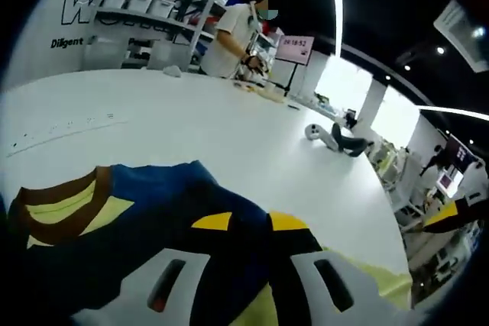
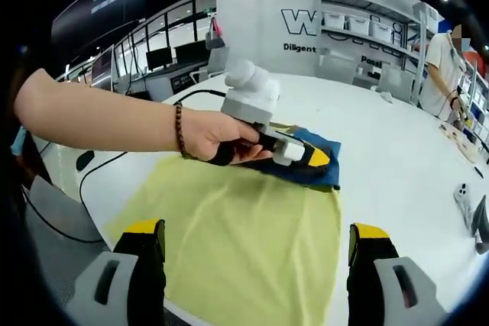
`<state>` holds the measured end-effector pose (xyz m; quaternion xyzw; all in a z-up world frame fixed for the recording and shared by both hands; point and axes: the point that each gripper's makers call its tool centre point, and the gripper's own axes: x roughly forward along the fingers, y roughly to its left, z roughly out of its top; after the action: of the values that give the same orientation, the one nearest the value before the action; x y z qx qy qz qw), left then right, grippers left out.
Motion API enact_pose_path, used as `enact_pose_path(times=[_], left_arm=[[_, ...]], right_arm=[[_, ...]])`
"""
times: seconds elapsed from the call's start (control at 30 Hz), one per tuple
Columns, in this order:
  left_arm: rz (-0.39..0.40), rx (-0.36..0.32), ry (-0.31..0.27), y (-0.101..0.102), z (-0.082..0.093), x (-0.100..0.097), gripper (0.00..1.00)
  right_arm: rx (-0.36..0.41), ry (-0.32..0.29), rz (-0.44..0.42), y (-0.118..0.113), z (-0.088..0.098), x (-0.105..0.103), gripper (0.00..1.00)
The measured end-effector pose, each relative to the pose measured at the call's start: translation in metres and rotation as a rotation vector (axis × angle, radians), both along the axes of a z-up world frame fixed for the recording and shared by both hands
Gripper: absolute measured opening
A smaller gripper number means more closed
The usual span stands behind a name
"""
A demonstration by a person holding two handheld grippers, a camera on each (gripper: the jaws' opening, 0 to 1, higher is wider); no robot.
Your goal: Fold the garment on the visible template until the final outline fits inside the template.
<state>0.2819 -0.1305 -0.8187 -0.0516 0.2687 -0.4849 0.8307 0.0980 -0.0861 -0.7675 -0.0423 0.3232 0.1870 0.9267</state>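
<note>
Garment [image 2: 309, 159], dark blue with brown and yellow trim, sits bunched at the 1 o'clock end of the yellow template [image 2: 244, 227] on the white bench [image 2: 397, 158]. Left tool [image 2: 302, 156] is clamped on its blue fabric, gripped by a hand [image 2: 218, 137] reaching in from 9 o'clock. Right tool [image 2: 256, 243] hangs wide open over the template, holding nothing. Bins on the shelves [image 2: 359, 24] are too far off to read.

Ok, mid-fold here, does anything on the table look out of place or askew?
Nothing looks spilled or damaged. The blue garment lies bunched at the far edge of the yellow template, spilling a little past its corner, with the left claw down on it. The right claw hovers open over the template.
</note>
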Motion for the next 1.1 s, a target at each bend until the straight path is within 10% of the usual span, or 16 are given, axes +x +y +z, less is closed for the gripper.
enact_pose_path(times=[0.63,1.1], left_arm=[[0.068,0.092,-0.103,0.098,0.024,-0.027,0.16],[0.176,0.141,-0.042,0.189,0.03,-0.102,0.25]], right_arm=[[-0.012,-0.012,-0.029,-0.018,-0.002,0.008,0.98],[-0.029,0.033,0.015,-0.016,-0.016,0.001,0.97]])
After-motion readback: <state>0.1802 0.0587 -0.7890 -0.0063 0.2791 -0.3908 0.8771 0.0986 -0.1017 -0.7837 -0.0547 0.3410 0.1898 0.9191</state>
